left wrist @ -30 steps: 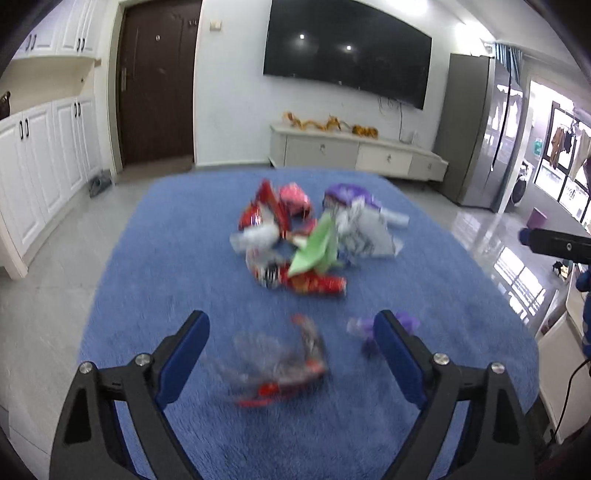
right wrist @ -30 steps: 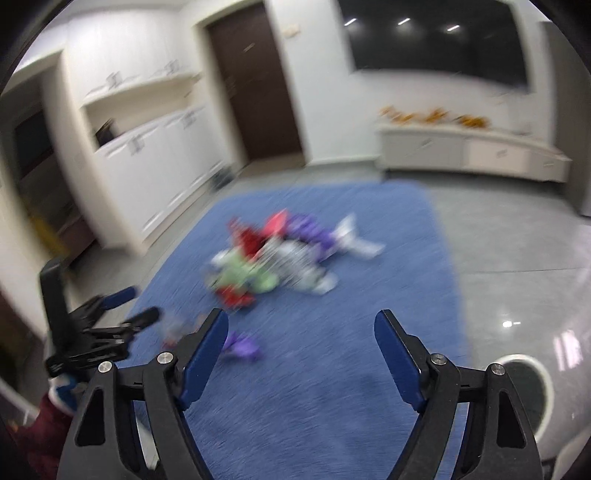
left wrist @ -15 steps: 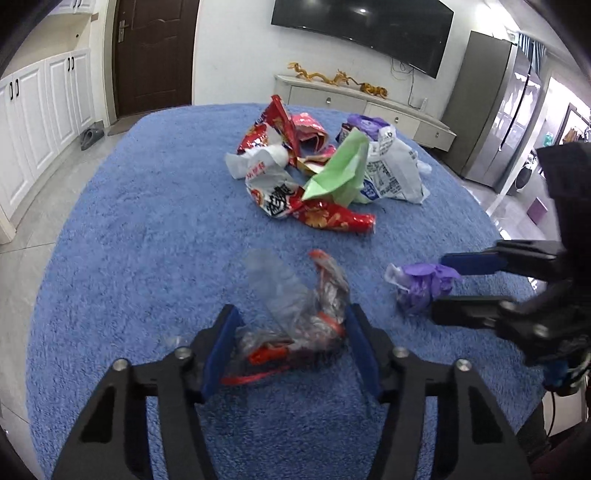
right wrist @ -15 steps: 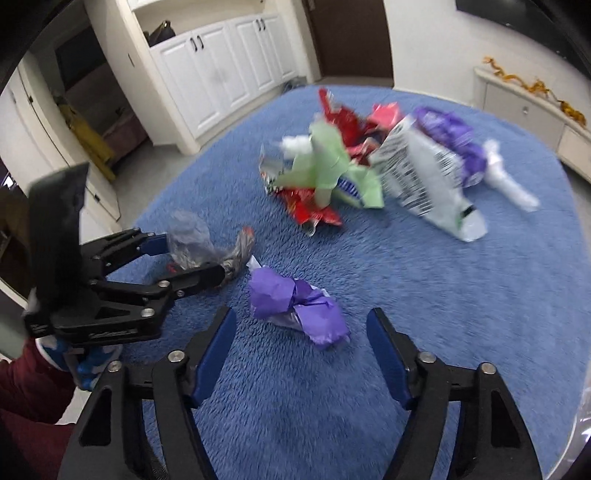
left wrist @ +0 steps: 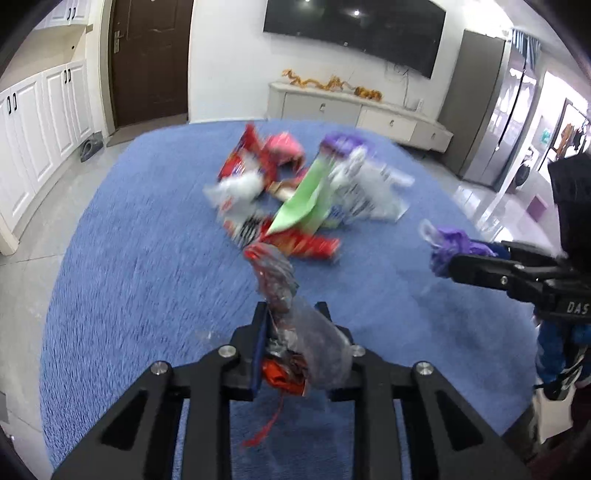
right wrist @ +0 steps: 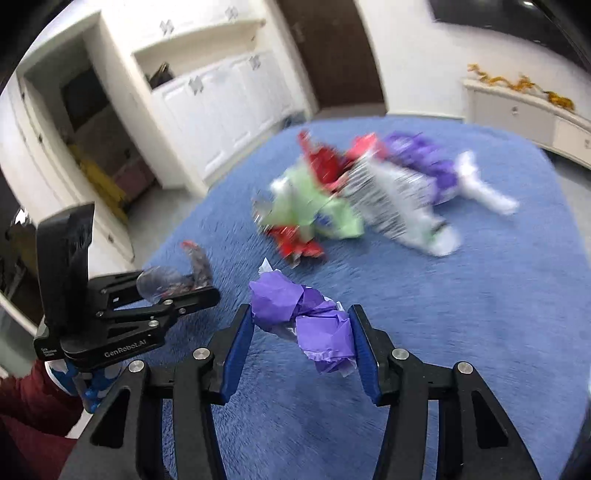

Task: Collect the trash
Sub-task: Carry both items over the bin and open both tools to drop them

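Note:
My left gripper is shut on a crumpled clear-and-red plastic wrapper and holds it above the blue carpet-like surface. My right gripper is shut on a crumpled purple wrapper, also lifted. Each gripper shows in the other's view: the right gripper with the purple wrapper, the left gripper with the clear wrapper. A pile of trash lies ahead: red, green, white and purple wrappers, blurred, also in the right wrist view.
White cabinets and a dark door stand at the left. A low white sideboard under a wall TV is behind the pile. A grey fridge stands at the right. Tiled floor surrounds the blue surface.
Both grippers closed on their wrappers and lifted them off the blue surface. The views have pulled back and up from the pile.

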A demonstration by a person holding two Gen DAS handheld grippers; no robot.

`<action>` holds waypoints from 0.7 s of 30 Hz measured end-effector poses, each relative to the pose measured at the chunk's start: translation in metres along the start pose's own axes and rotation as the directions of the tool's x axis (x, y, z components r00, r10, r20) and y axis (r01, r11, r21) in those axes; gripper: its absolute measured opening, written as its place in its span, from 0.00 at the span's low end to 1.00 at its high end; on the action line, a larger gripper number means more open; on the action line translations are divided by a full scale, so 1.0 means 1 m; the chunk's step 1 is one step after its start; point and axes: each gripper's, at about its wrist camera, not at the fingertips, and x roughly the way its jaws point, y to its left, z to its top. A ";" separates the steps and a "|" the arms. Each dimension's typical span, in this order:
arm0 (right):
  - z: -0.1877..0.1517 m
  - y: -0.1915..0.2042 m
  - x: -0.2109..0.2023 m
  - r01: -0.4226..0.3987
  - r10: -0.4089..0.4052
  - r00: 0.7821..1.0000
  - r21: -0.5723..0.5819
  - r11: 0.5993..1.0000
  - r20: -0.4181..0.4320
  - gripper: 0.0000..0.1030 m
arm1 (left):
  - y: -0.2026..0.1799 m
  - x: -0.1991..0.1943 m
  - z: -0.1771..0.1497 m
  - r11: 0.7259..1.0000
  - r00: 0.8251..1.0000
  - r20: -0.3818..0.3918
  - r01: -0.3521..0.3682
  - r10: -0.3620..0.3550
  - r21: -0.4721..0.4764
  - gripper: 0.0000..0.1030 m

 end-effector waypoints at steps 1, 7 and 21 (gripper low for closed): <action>0.000 -0.007 -0.016 0.010 -0.011 0.999 0.019 1.000 0.034 0.50 | -0.004 -0.003 0.005 1.000 1.000 0.011 0.009 -0.009 0.002 0.22; -0.007 -0.060 -0.108 0.108 -0.132 0.974 0.134 0.985 0.185 0.50 | -0.065 -0.024 0.062 0.992 0.991 0.080 0.097 -0.103 0.075 0.21; -0.100 -0.227 -0.268 0.439 -0.619 0.756 0.539 0.719 0.211 0.50 | -0.336 0.034 0.142 0.846 0.923 -0.048 0.369 -0.381 0.384 0.22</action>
